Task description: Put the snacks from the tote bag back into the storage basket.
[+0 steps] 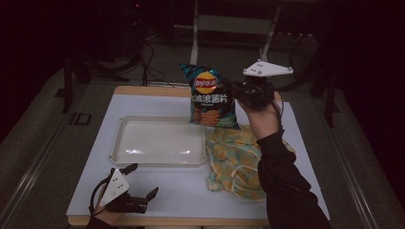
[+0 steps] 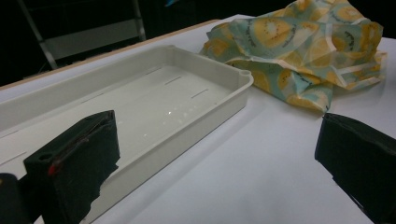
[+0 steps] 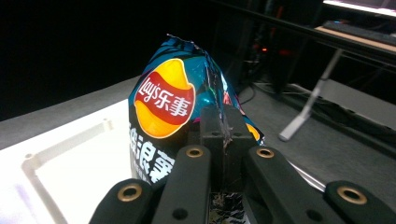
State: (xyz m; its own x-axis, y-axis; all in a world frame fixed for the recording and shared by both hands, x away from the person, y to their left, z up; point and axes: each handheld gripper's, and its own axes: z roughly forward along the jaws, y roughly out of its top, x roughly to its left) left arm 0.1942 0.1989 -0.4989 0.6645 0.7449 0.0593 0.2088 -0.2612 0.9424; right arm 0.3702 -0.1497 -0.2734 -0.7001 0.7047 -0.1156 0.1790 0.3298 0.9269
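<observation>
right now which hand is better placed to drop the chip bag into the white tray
Right. The right gripper is already shut on the chip bag, holding it up just beyond the white tray. The left gripper sits open and empty at the near table edge.

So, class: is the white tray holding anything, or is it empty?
Empty. The white tray shows only its bare, glossy floor; the chip bag hangs above the table in the right gripper, and the patterned cloth lies beside the tray.
</observation>
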